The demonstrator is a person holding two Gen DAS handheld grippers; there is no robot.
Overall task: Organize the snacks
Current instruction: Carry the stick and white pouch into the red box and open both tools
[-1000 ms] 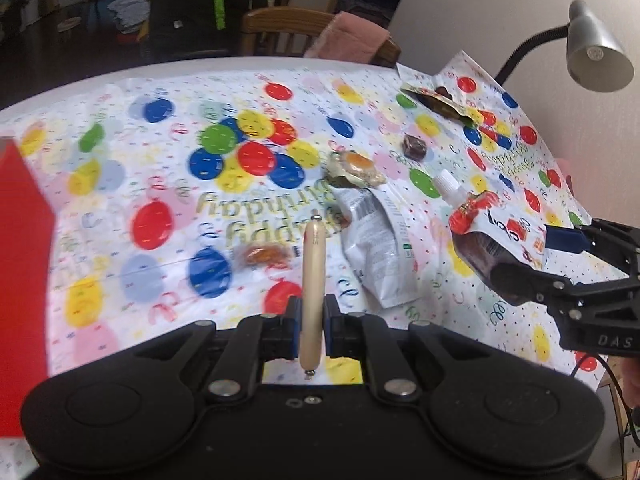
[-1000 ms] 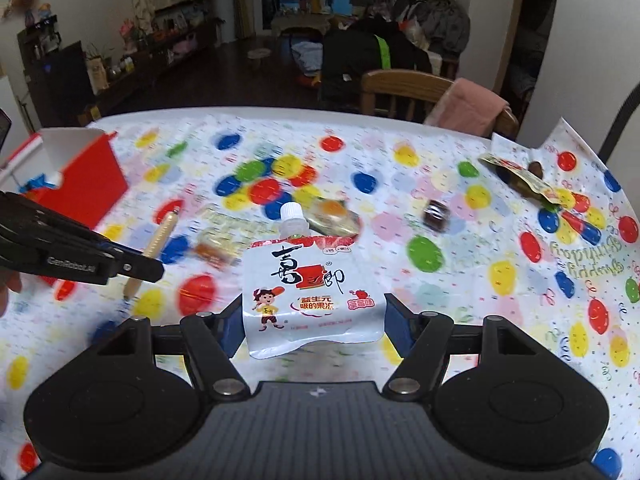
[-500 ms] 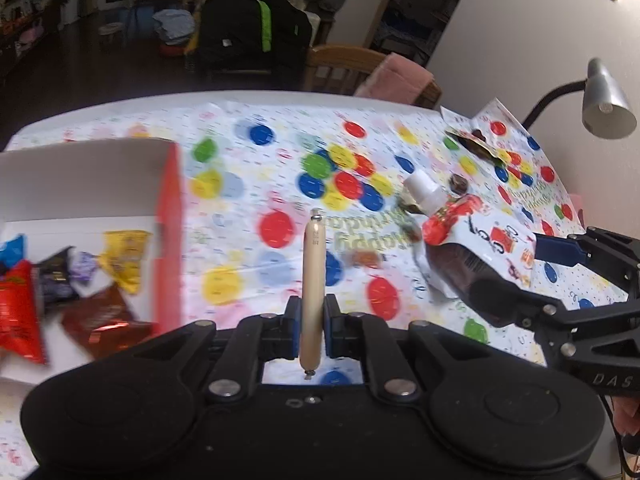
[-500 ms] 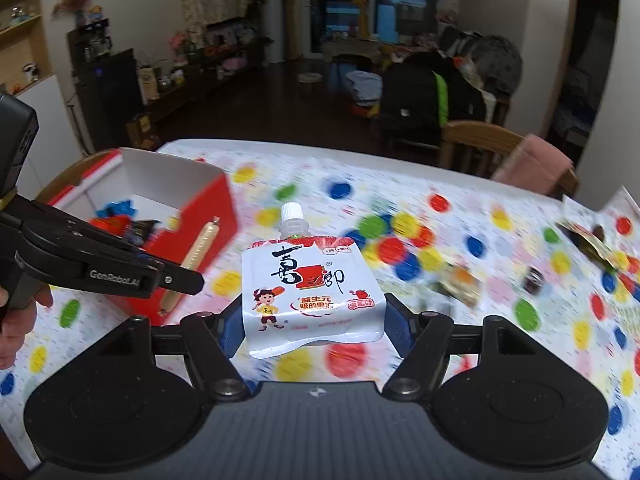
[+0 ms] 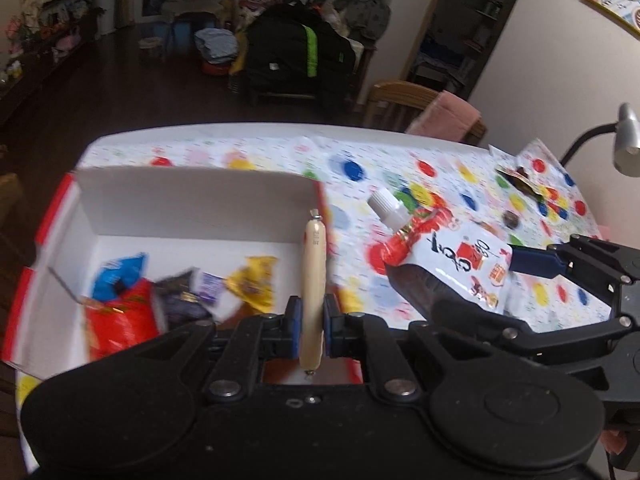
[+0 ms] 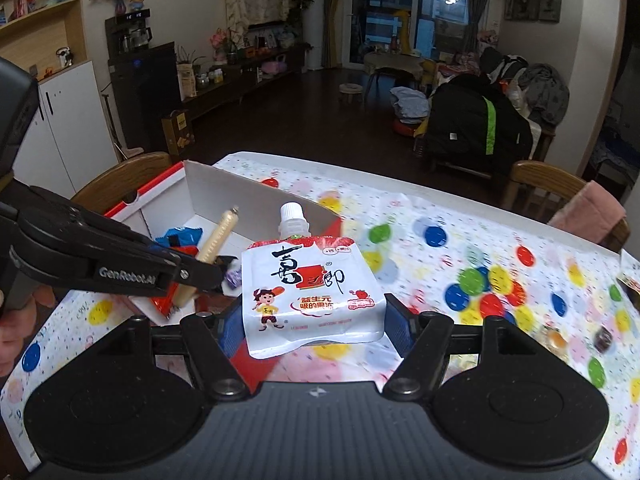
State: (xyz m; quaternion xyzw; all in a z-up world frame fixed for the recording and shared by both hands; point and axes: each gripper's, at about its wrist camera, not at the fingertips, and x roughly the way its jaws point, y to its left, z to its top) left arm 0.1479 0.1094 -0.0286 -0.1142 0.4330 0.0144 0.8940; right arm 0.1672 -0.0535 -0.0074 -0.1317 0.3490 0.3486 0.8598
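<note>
**Two snacks at the box's edge**

The red-and-white box (image 5: 192,200) sits on the table's left, wrappers already inside. My right gripper (image 6: 314,320) clamps the jelly pouch (image 6: 312,292) beside the box's near wall; my left gripper (image 5: 308,324) pinches the sausage stick (image 5: 313,280) above that wall. Released too early, either snack could land outside.

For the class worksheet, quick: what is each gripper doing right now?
Left gripper: closed on the sausage stick.
Right gripper: closed on the jelly pouch.
</note>
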